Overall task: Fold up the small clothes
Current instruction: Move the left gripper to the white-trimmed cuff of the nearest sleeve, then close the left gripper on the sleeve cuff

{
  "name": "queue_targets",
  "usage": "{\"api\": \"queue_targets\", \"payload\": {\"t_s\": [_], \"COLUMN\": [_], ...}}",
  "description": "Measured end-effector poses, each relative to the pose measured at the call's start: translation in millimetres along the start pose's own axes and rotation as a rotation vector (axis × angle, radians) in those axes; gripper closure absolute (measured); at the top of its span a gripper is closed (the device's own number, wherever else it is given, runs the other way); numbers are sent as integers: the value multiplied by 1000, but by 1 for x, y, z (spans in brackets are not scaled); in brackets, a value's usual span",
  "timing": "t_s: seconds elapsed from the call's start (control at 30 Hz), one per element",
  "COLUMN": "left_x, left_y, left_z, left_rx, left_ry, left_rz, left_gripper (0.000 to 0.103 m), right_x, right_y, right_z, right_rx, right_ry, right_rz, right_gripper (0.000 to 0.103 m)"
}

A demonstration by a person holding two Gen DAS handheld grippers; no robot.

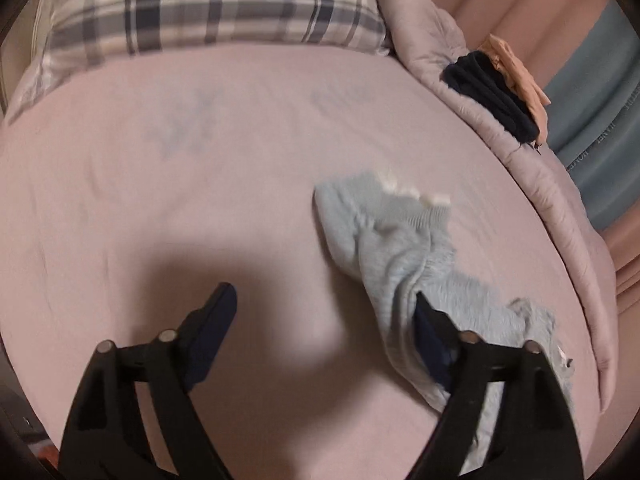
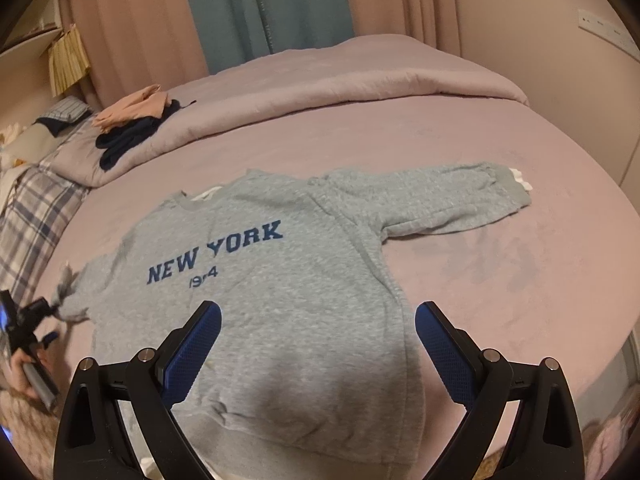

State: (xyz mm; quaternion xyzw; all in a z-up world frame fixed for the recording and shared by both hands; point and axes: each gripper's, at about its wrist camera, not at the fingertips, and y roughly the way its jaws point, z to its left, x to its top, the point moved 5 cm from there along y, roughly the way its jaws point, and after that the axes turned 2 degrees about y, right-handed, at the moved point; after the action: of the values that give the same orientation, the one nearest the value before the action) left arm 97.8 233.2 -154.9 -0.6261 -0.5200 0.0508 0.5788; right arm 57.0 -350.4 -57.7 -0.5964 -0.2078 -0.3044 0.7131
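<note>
Left wrist view: the left gripper (image 1: pixel 324 316) stands wide and empty over the pink bedsheet (image 1: pixel 160 208), its right finger touching the rumpled sleeve (image 1: pixel 404 248) of the small grey New York sweatshirt.

Right wrist view: the sweatshirt (image 2: pixel 256 280) lies face up on the bed, and the right gripper (image 2: pixel 318 340) hovers wide over its hem. The smoothing step seems nearly done; next, pinch that sleeve and fold it across.

Bare pink sheet (image 2: pixel 500 280) lies open right of the sweatshirt (image 2: pixel 280 280); the rolled duvet (image 2: pixel 320 92) blocks its far side.
</note>
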Motion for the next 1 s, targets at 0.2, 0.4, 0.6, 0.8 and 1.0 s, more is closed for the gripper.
{"api": "queue_targets", "payload": {"t_s": [0.2,0.4,0.6,0.8,1.0], "left_x": [18,36,22,21,15], "left_y": [16,29,23,3,-8], "left_z": [-14,-34,-20,0,42], "left_rx": [77,243,179,125,63], "left_ry": [111,347,320,196,-63], "left_rz": [71,-12,17,-50,-38], "left_gripper": [15,9,64,70,71], "right_x": [1,1,1,-1,-3], "right_y": [1,3,3,4,5], "right_z": [1,7,6,4,2], "right_rx": [-10,-11,-17,-12,-6], "right_ry": [-5,-26,-18,-17,-11], "right_rz": [4,6,4,12,18], "right_gripper": [5,5,5,5,5]}}
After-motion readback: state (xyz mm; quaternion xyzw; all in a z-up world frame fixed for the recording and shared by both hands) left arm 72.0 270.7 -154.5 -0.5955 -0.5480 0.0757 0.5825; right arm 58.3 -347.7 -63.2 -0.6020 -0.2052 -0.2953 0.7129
